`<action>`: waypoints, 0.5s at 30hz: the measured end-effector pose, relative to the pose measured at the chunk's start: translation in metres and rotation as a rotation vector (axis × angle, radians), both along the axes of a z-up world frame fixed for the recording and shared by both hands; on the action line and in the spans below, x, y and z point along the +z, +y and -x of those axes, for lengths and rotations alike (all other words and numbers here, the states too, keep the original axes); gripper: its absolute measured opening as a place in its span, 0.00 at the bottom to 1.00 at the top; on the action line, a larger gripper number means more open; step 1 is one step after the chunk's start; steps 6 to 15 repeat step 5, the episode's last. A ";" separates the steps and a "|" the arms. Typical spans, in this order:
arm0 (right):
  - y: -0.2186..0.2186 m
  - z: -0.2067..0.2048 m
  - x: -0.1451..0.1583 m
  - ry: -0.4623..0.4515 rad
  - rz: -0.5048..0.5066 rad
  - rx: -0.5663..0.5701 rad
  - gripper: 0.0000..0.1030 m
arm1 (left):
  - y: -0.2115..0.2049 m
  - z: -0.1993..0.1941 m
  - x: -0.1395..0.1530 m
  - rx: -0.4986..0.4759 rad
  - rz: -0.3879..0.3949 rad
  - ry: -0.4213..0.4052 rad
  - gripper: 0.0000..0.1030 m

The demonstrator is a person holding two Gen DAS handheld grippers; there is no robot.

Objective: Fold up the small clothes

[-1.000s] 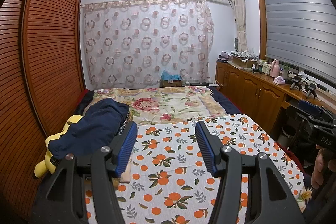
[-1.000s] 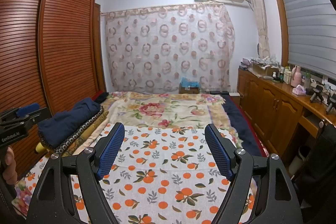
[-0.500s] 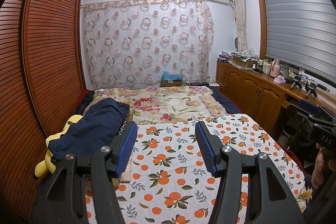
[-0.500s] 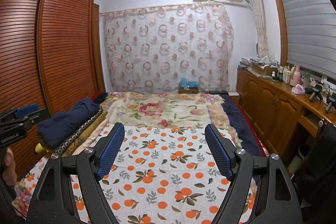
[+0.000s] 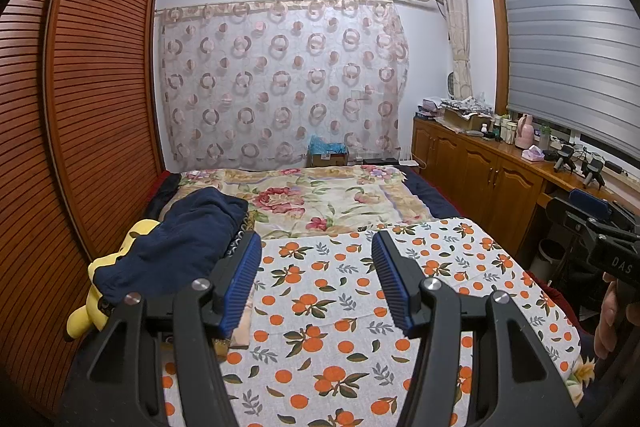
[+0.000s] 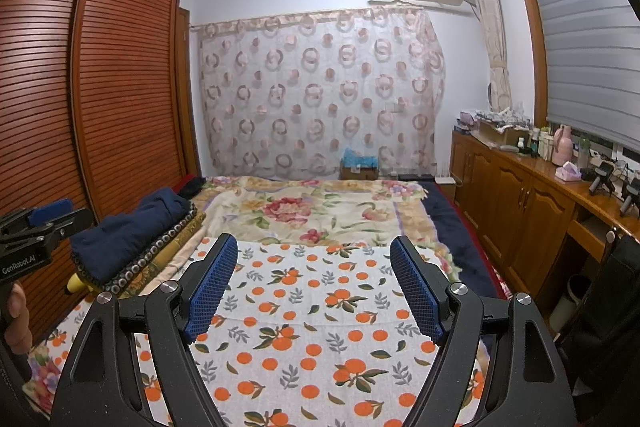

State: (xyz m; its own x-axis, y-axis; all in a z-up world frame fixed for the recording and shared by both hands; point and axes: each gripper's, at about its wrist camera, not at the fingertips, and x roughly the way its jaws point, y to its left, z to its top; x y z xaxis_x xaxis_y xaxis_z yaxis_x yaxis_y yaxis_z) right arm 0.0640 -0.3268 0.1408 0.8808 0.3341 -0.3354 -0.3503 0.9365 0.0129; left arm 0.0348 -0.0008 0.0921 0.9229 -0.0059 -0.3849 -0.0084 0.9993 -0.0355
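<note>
the bed [image 5: 420, 211] runs ahead of both hand-held grippers, an orange-print cloth [image 5: 340, 311] spread flat right under them. it looks light, soft and floppy; i'd pinch it at a far corner or edge. ahead and left of the left hand-held gripper [image 5: 316, 279] a navy garment [image 5: 188, 243] lies heaped on a yellow plush toy [image 5: 86, 315]. the right hand-held gripper [image 6: 314, 285] is spread wide like the left, both holding nothing.

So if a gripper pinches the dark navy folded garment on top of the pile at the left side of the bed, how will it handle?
The dark navy folded garment shows soft rounded folds, so it will probably be floppy and unfold when lifted by one edge. It looks thick, likely heavier than thin cloth. It lies on the stack of patterned folded fabrics, so pushing it may drag those along.
</note>
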 end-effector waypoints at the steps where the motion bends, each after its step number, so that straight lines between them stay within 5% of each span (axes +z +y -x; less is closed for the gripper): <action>1: 0.001 0.000 0.000 0.001 0.000 0.000 0.78 | 0.000 0.000 0.000 0.000 0.000 0.000 0.55; 15: 0.001 0.000 0.000 0.002 0.000 0.000 0.78 | -0.001 0.000 -0.001 0.000 -0.001 0.000 0.55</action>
